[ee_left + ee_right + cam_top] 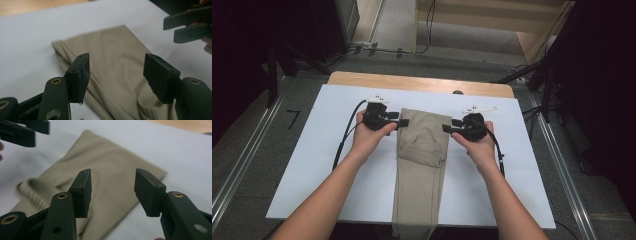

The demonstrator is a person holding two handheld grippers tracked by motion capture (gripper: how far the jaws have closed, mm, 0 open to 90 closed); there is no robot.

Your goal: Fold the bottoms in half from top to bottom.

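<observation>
On desk point(337, 165), trousers point(419, 165) lie folded lengthwise, upper part doubled back. Left tool point(402, 121) and right tool point(447, 129) flank fold, jaws spread, nothing gripped. Further folding probably left.

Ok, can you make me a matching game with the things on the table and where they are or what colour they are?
Things:
1. trousers
2. left tool
3. right tool
4. table cover

Descriptions:
A. white, spread under everything
B. open, at the trousers' left edge
C. beige, folded lengthwise in the middle
D. open, at the trousers' right edge

Pairs: 1-C, 2-B, 3-D, 4-A
</observation>
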